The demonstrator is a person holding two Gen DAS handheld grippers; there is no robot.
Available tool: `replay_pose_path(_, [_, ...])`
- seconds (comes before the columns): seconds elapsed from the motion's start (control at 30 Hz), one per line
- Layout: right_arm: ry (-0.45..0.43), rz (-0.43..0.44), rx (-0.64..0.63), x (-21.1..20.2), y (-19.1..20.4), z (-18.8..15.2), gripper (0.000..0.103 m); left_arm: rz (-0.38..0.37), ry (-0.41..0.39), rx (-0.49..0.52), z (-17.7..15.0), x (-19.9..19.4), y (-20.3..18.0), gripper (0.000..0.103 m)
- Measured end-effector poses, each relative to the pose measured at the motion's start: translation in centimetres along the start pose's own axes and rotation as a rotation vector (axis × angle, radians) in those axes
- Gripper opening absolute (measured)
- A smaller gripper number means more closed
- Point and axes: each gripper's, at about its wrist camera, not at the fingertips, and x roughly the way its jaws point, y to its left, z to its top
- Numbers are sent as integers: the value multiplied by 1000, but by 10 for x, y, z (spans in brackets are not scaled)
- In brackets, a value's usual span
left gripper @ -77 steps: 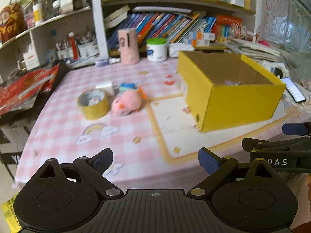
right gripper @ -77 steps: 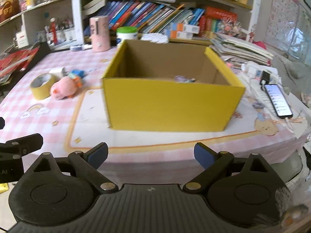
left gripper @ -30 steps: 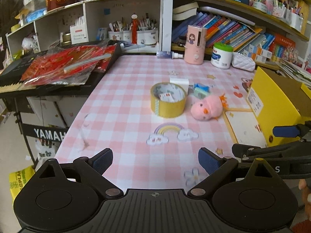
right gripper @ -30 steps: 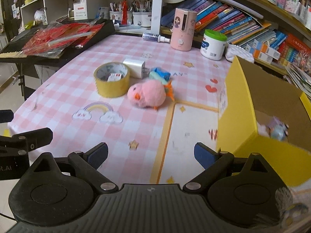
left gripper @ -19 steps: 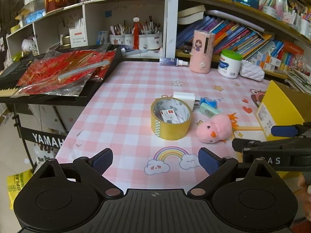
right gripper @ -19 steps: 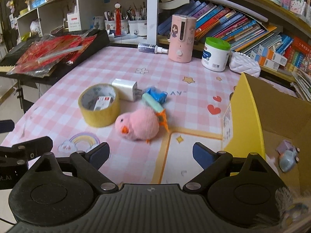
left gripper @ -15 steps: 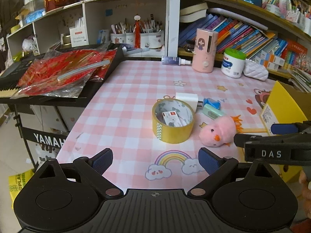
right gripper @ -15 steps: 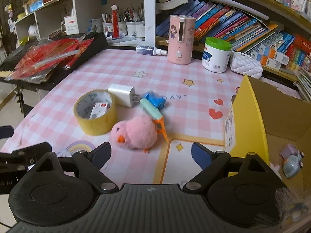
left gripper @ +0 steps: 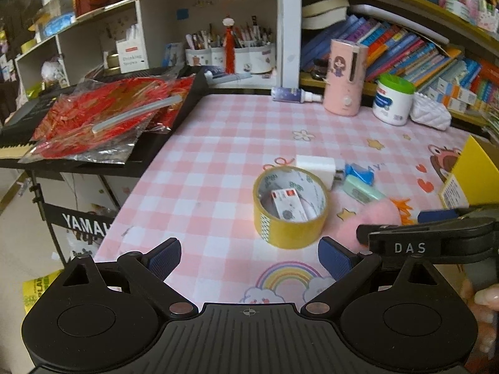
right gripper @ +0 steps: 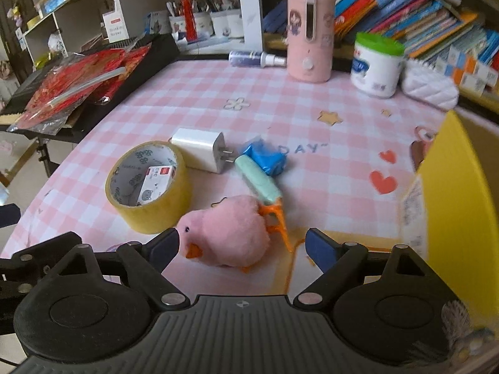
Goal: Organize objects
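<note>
A pink plush chick (right gripper: 227, 230) lies on the pink checked tablecloth (right gripper: 193, 93), between the fingers of my right gripper (right gripper: 243, 246). Its jaws are opening and the pads do not press on the chick, though the left pad (right gripper: 167, 243) is right beside its head. A yellow tape roll (left gripper: 290, 208) with a small carton inside stands just ahead of my left gripper (left gripper: 249, 257), which is open and empty. In the left wrist view a right gripper finger (left gripper: 405, 233) covers part of the chick (left gripper: 374, 215). The yellow box (right gripper: 452, 187) is at the right.
Behind the chick lie a white charger (right gripper: 199, 149), a blue wrapper (right gripper: 265, 155) and a mint-green stick (right gripper: 257, 180). A pink cylinder (right gripper: 308, 35) and a green-lidded jar (right gripper: 375, 64) stand at the back. Red packets (left gripper: 103, 118) rest on a keyboard at the left.
Both grippers have moved forward and left, toward the tape roll and the chick. The yellow box has slid to the right edge of both views. The chick now sits between the right fingers.
</note>
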Motion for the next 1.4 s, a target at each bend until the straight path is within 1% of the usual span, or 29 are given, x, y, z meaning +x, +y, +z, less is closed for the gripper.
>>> replay_pose_path(0.1, [20, 25, 24, 13, -2, 4, 91, 13, 3, -10, 4, 3, 1, 96])
replay_pose_path(0.27, [49, 32, -24, 28, 2, 5, 91, 8, 13, 2, 11, 11, -4, 96])
replay_pose_path(0.37, [44, 37, -90, 30, 6, 4, 86, -15, 18, 7, 18, 19, -9, 96])
replay_pose_path(0.4, [35, 41, -109, 29, 7, 4, 80, -20, 17, 2, 21, 22, -10, 97])
replay_pose_path(0.47, [12, 30, -136, 23, 5, 4, 79, -38, 33, 2, 28, 31, -12, 97])
replay_pose_path(0.57, [19, 20, -152, 18, -1, 3, 78, -47, 35, 1, 38, 46, -17, 97])
replay_pose_path(0.6, [19, 15, -156, 16, -2, 3, 78, -58, 45, 6, 42, 53, -20, 98])
replay_pose_path(0.7, [3, 6, -183, 9, -4, 2, 77, -92, 108, 43, 49, 76, -30, 99])
replay_pose_path(0.8, [-7, 5, -208, 7, -5, 2, 77, -68, 124, 67, 51, 93, -38, 99])
replay_pose_path(0.9, [-1, 7, -218, 8, -6, 2, 77, -58, 164, 81, 50, 107, -41, 99])
replay_pose_path(1.0, [5, 7, -223, 10, -7, 2, 77, -63, 192, 81, 47, 117, -40, 96])
replay_pose_path(1.03, [8, 6, -222, 10, -7, 1, 77, -64, 203, 80, 46, 120, -40, 87])
replay_pose_path(1.07, [11, 5, -220, 11, -8, 1, 77, -65, 214, 81, 45, 121, -40, 84])
replay_pose_path(1.13, [12, 4, -217, 11, -8, 1, 77, -73, 217, 68, 45, 119, -38, 83])
replay_pose_path(1.17, [10, 3, -217, 11, -8, 1, 76, -80, 211, 53, 45, 115, -35, 83])
replay_pose_path(1.23, [4, -1, -215, 10, -8, 1, 76, -94, 174, 25, 49, 101, -32, 83])
replay_pose_path(1.4, [-26, -14, -186, 1, -9, 1, 75, -140, 25, -20, 60, 48, -20, 83])
